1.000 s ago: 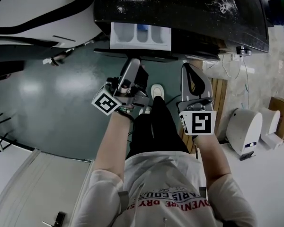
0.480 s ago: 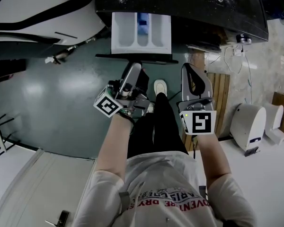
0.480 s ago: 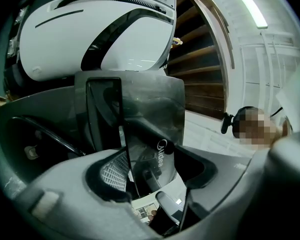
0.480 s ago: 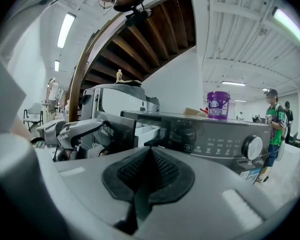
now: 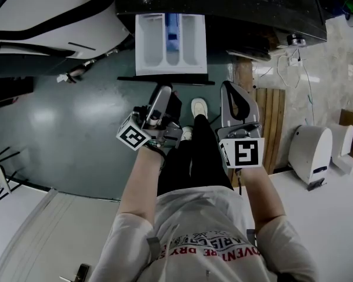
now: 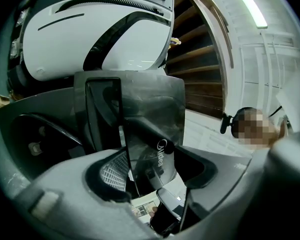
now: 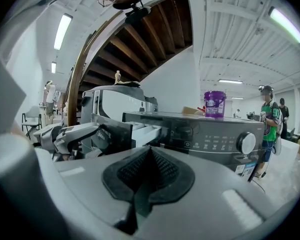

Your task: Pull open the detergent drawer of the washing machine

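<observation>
At the front of the washing machine (image 5: 253, 10), the detergent drawer (image 5: 170, 43) stands pulled well out, its white compartments showing. The left hand-held gripper (image 5: 163, 90) clamps the drawer's dark front panel (image 6: 145, 109) between wide-set jaws. The right hand-held gripper (image 5: 235, 90) hangs just beside it, jaws closed together on nothing.

We read "Midea" on the dark drawer front (image 6: 162, 151), left gripper view. Head view: shirt print (image 5: 191, 251) is upside down, only bits legible, e.g. "DRY". Purple tub label (image 7: 214, 104) & control panel (image 7: 210, 138) marks are too small to read.
</observation>
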`<state>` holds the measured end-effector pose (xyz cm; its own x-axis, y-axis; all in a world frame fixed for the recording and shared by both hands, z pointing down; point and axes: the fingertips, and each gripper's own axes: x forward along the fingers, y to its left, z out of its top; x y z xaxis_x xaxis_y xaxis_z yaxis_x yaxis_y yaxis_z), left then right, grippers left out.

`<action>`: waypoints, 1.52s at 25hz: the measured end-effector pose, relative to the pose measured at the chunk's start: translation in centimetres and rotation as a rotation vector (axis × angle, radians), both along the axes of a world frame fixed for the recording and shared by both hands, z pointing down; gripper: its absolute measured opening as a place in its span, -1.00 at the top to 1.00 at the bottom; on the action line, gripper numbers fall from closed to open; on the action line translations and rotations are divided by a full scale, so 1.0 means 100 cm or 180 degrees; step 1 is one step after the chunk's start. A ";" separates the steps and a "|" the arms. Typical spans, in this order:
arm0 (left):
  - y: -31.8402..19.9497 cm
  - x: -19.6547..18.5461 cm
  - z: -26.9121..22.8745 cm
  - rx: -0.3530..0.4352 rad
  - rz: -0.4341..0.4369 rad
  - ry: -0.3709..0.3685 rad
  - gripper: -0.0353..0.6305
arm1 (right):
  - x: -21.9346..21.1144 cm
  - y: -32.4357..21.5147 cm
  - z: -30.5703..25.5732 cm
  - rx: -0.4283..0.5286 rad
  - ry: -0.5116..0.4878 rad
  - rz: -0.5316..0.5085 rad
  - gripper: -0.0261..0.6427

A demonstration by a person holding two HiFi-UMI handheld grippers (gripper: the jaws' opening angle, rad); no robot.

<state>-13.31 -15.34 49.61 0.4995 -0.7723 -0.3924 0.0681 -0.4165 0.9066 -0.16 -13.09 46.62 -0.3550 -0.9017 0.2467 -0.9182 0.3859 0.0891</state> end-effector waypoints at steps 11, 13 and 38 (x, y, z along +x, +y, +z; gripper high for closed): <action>0.007 0.004 0.008 -0.0480 -0.0022 -0.0272 -0.16 | 0.003 0.022 -0.008 0.0001 0.0069 0.0021 0.92; 0.013 0.003 0.006 -0.0587 -0.0071 -0.0417 -0.17 | 0.001 0.027 -0.015 0.0021 0.0054 0.0033 0.92; 0.059 -0.025 -0.203 0.0512 -0.0298 -0.2611 0.89 | -0.027 0.070 -0.186 0.0518 -0.0275 -0.0269 0.92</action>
